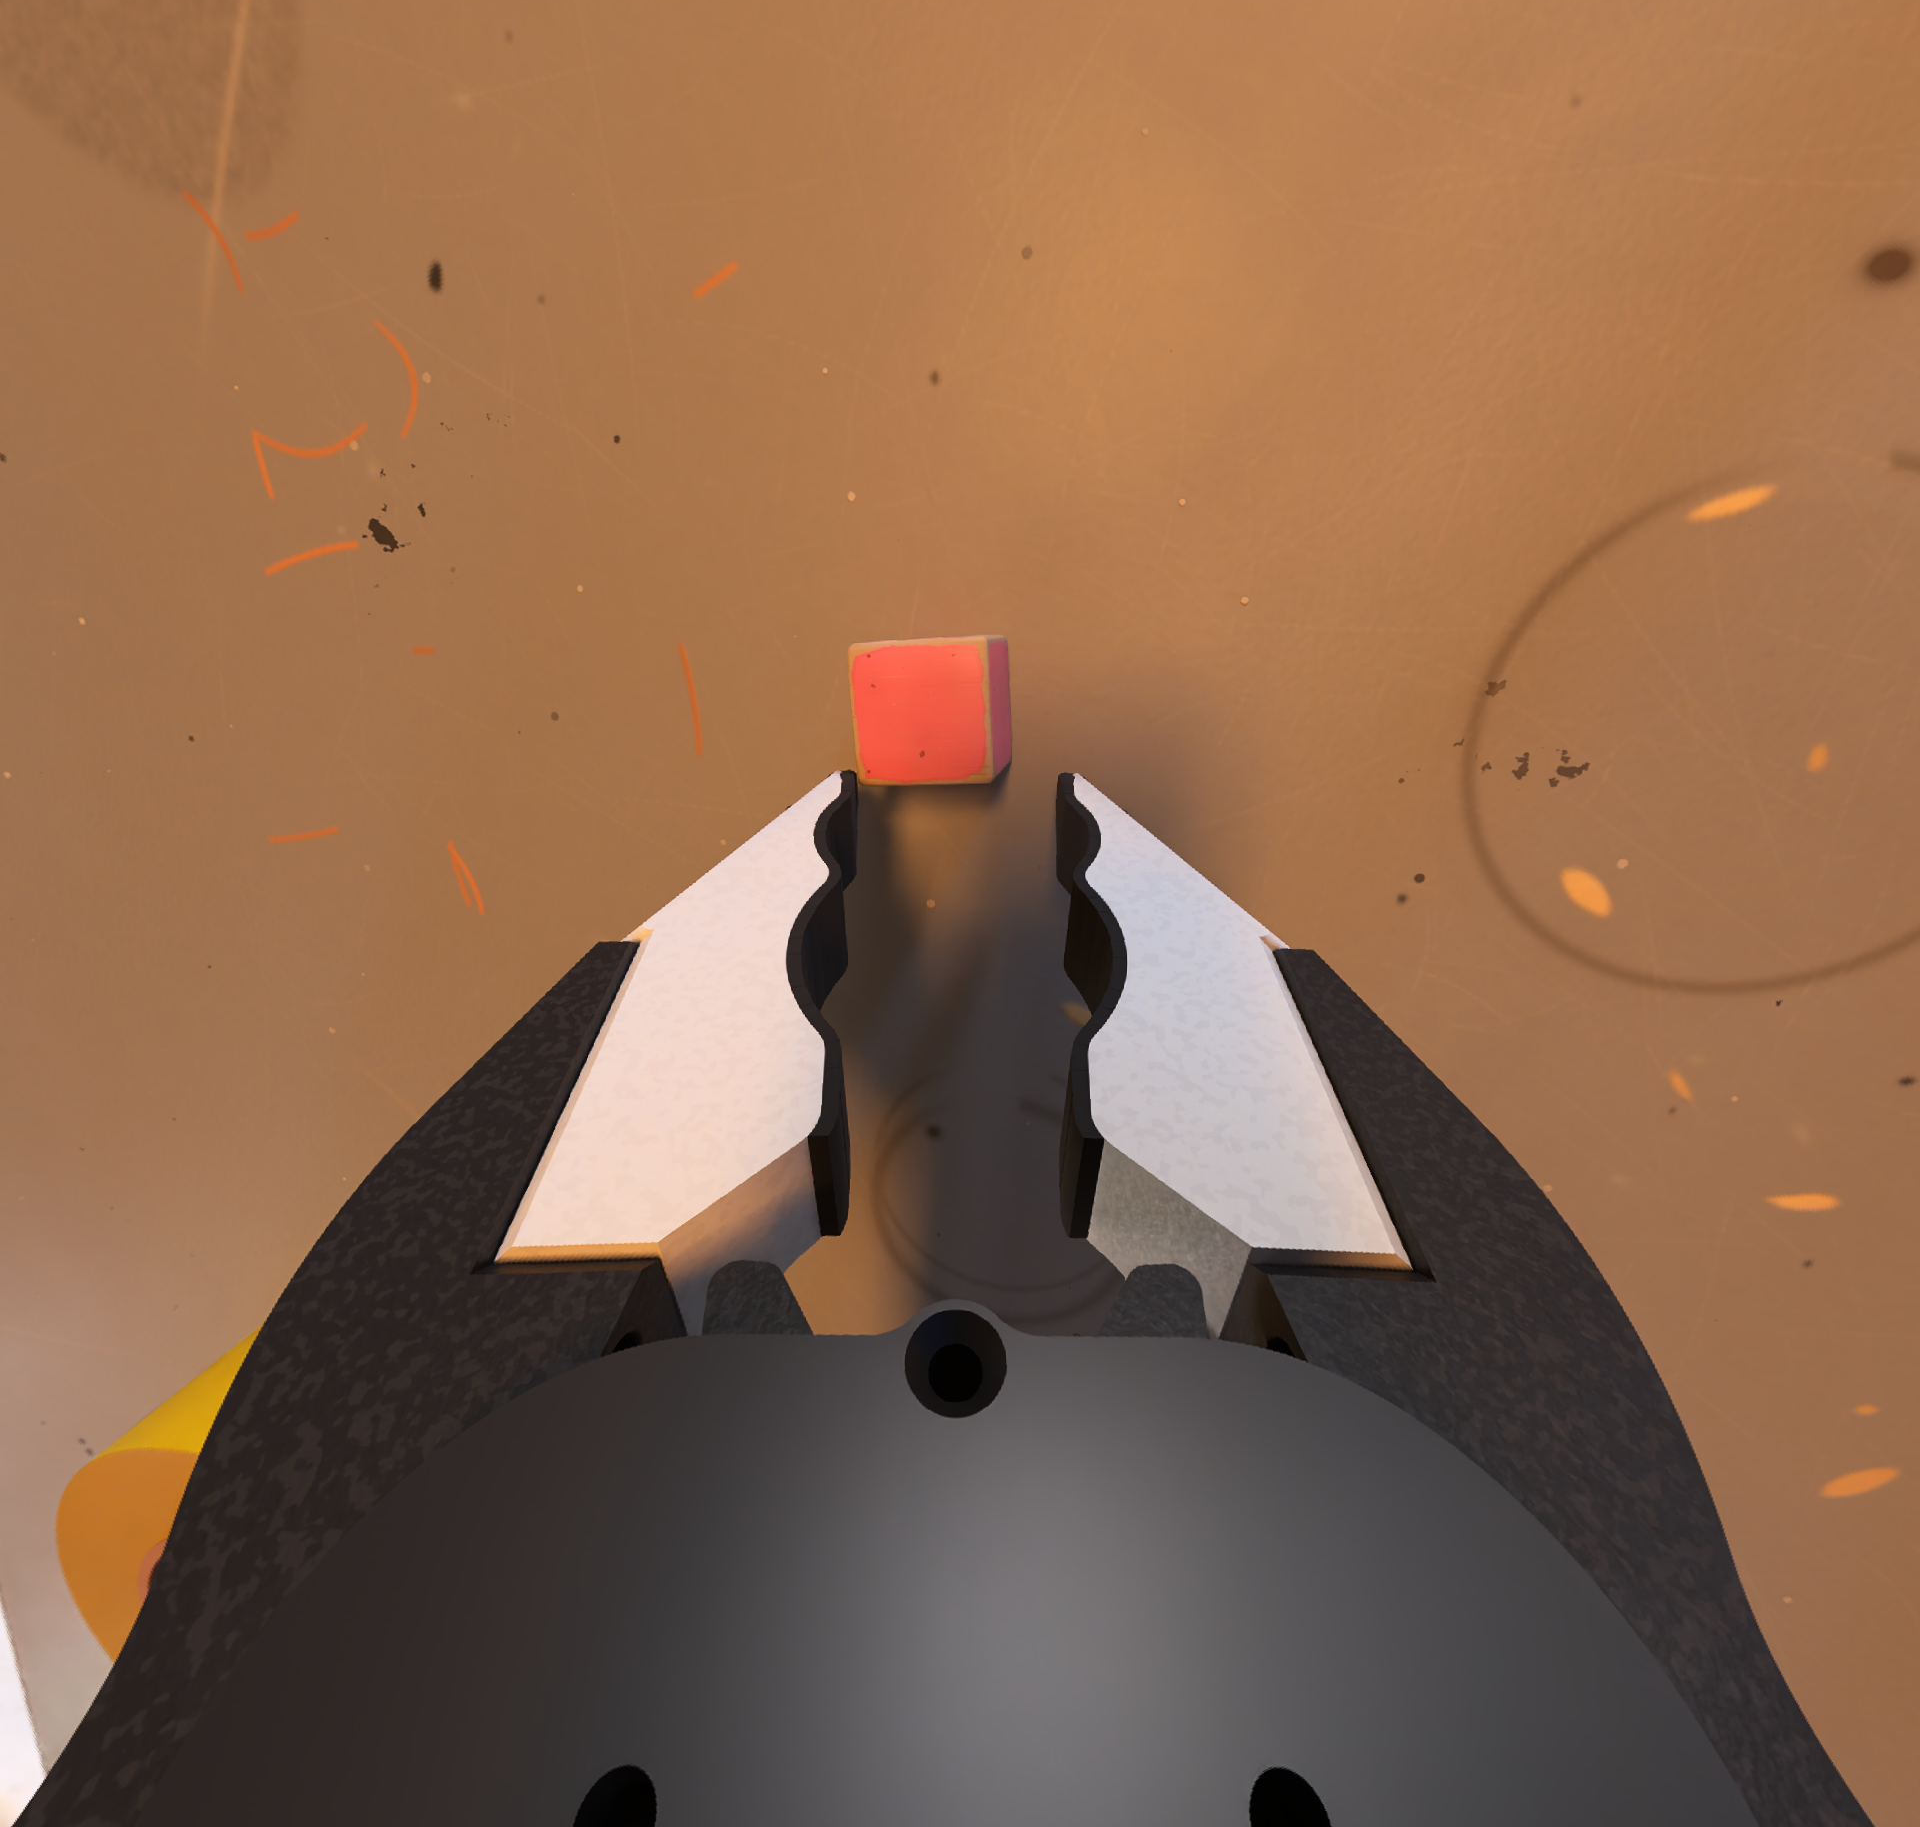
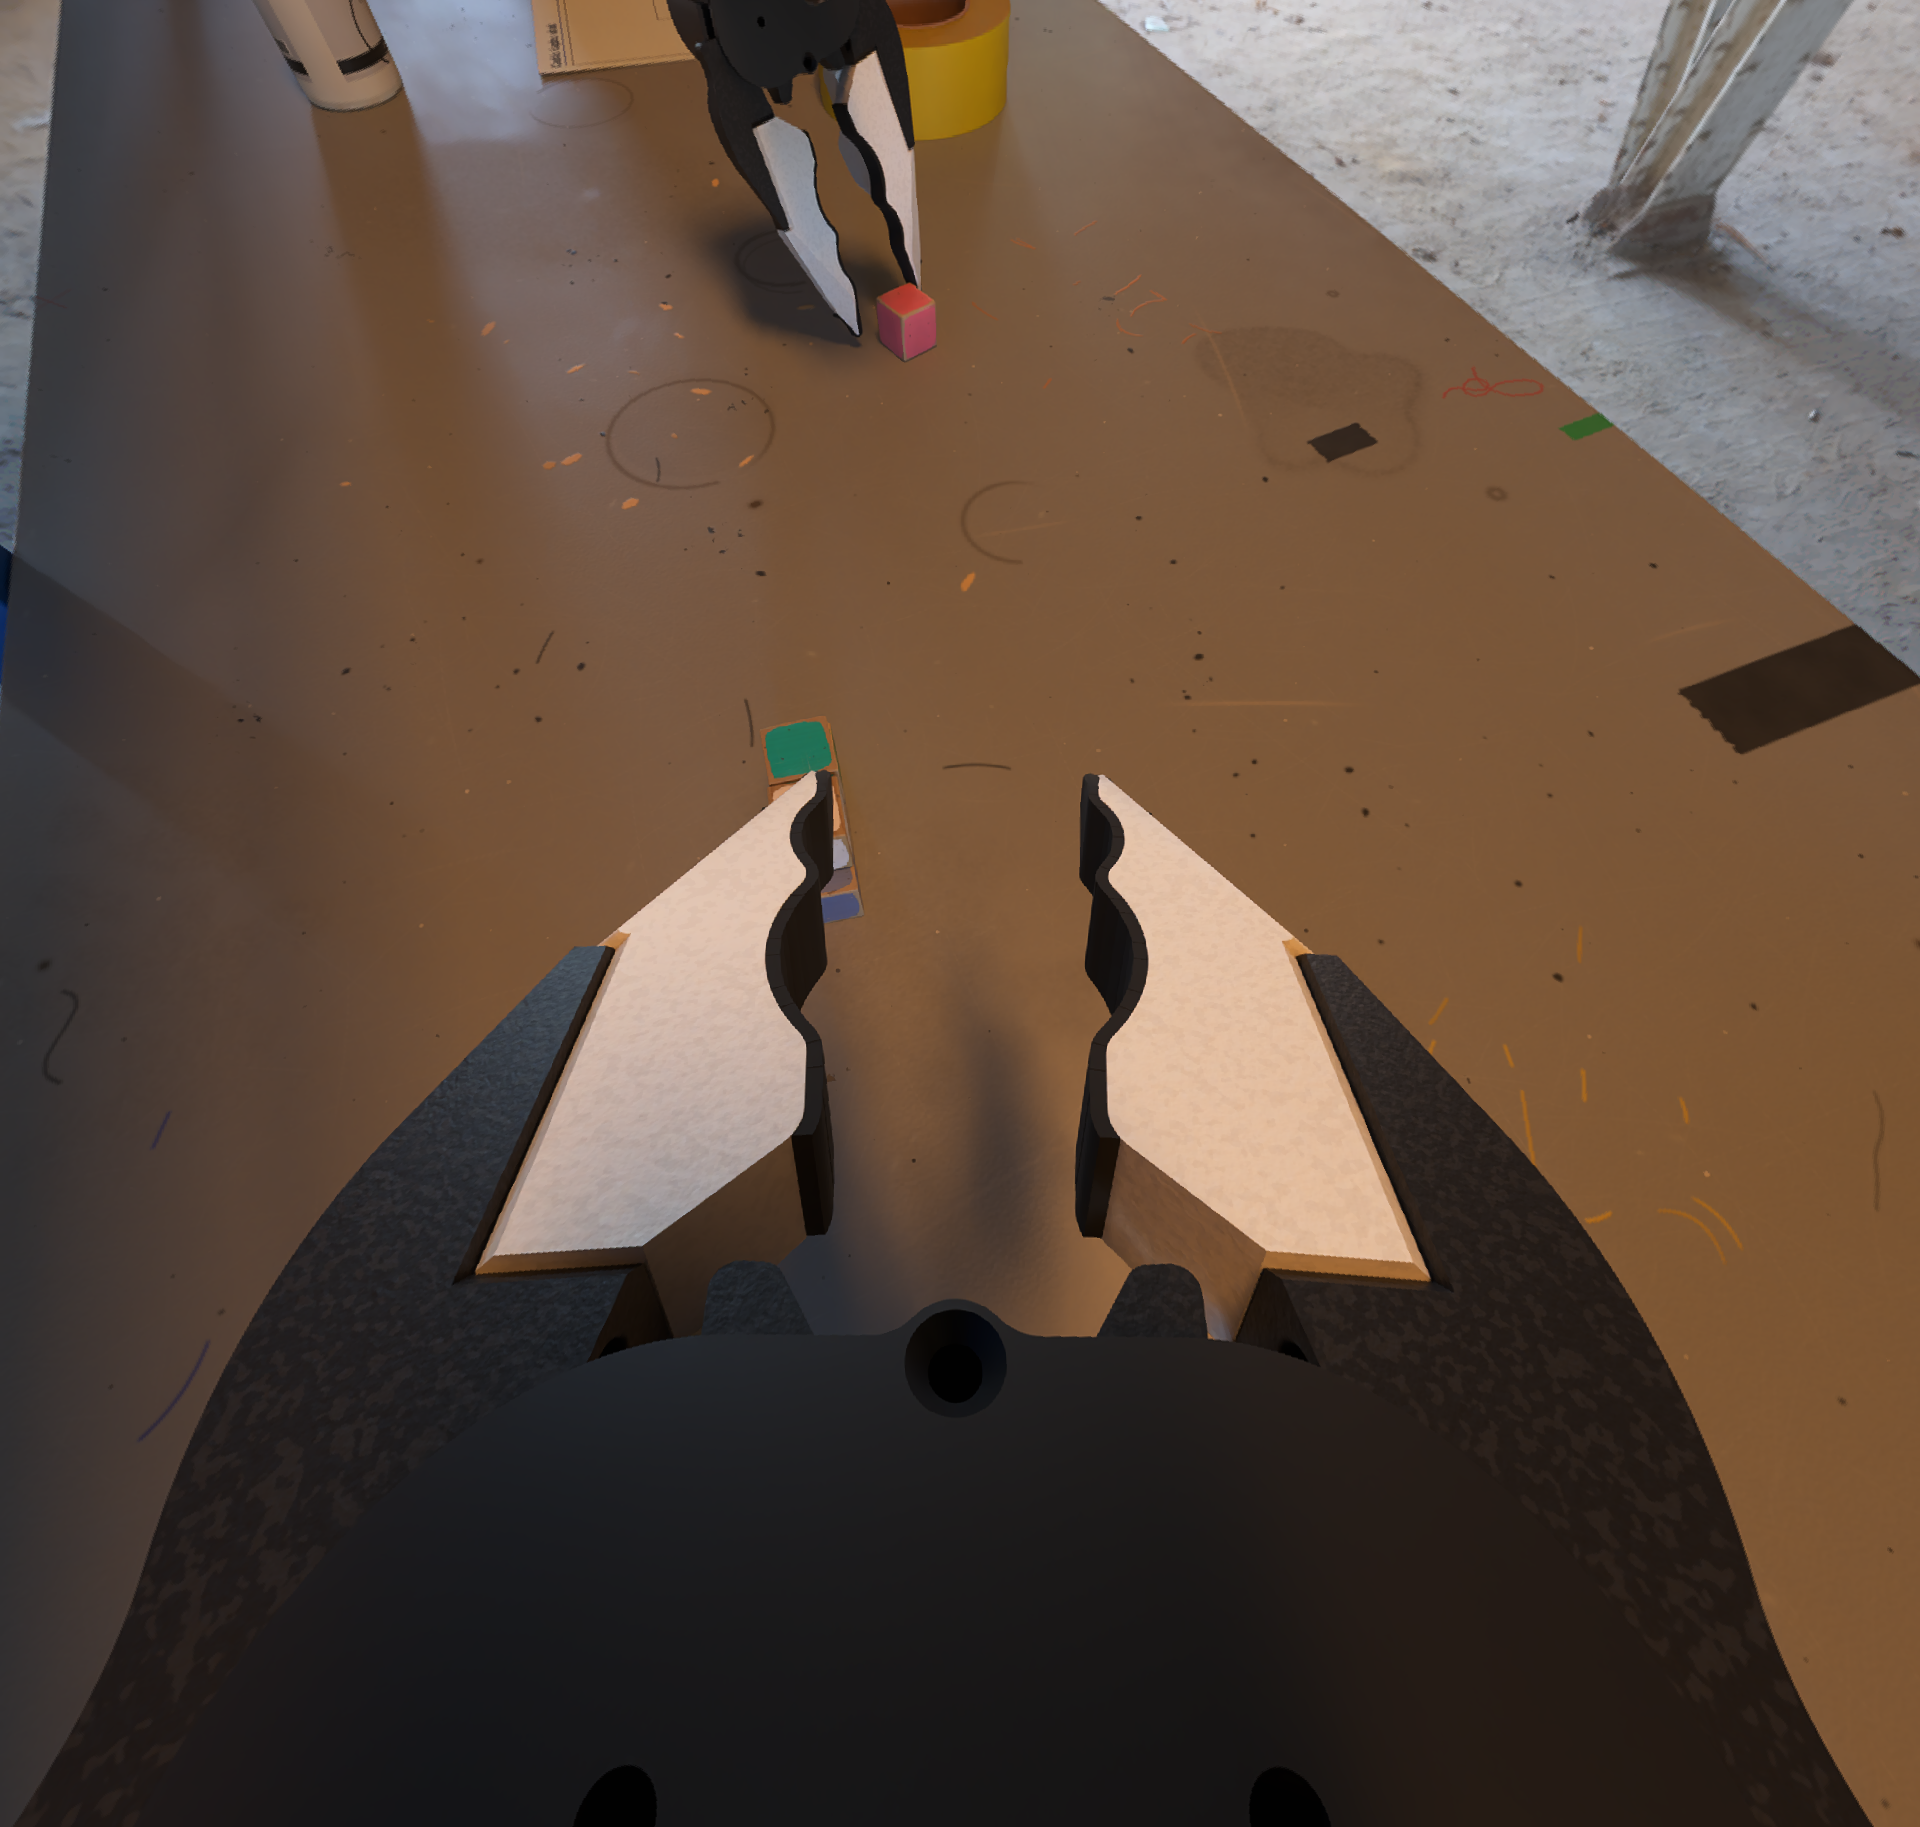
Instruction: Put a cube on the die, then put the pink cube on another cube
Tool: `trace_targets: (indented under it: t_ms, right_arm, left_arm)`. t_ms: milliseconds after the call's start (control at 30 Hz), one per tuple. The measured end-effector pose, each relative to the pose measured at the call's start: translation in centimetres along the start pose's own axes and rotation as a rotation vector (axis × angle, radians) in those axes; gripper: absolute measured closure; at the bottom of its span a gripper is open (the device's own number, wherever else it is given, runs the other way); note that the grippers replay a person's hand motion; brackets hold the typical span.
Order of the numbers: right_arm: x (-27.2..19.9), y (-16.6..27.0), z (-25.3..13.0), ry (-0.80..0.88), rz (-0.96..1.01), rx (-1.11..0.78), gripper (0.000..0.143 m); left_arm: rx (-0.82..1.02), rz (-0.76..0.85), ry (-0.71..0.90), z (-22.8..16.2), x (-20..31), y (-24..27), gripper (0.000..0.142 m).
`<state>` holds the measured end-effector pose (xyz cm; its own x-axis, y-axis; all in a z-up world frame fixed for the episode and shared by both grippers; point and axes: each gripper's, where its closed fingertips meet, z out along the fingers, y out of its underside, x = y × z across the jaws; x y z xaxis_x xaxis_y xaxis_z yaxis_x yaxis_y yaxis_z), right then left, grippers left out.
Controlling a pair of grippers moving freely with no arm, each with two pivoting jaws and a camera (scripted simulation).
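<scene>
My left gripper (image 1: pixel 956 780) spread open, tips low beside the pink cube (image 1: pixel 928 709) on the brown tabletop (image 1: pixel 1247 323), my right gripper (image 2: pixel 956 780) open too, green-topped stack (image 2: pixel 800 751) behind its left finger, yellow tape roll (image 2: pixel 961 52) far back

I see my right gripper (image 2: pixel 956 780) above the brown table (image 2: pixel 1143 634), jaws spread and empty. A green-topped stack (image 2: pixel 798 749) stands partly hidden behind its left finger. Farther off, the left gripper (image 2: pixel 883 307) stands with jaws apart, one fingertip just beside the pink cube (image 2: pixel 906 323). A yellow tape roll (image 2: pixel 961 63) sits behind it.
</scene>
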<state>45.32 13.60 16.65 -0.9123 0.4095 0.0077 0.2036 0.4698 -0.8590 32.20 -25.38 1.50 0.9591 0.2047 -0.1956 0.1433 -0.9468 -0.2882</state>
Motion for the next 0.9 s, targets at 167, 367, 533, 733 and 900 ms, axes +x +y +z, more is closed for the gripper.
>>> trace_targets:
  t_ms: [167, 367, 533, 733, 900]
  right_arm:
    - [-0.1, -0.1, 0.0, -0.003, -0.003, 0.003, 0.095]
    - [-0.2, 0.1, -0.1, -0.007, -0.003, -0.006, 0.095]
    - [-0.3, -0.3, -0.6, -0.007, -0.010, 0.015, 0.095]
    - [-0.9, -1.2, -1.2, -0.004, -0.031, 0.042, 0.096]
    - [-1.6, -1.6, -1.5, -0.008, -0.061, 0.039, 0.096]
  left_arm:
    - [0.004, -0.001, -0.033, 0.3, -0.1, -0.4, 0.105]
    - [0.040, -0.041, -0.071, -0.8, -0.7, -0.6, 0.114]
    - [0.120, -0.054, -0.198, -5.6, -1.9, -0.9, 0.114]
    - [0.347, -0.118, -0.303, -14.7, -1.0, -7.0, 0.114]
    - [0.364, -0.001, -0.257, -14.9, 6.1, -14.7, 0.114]
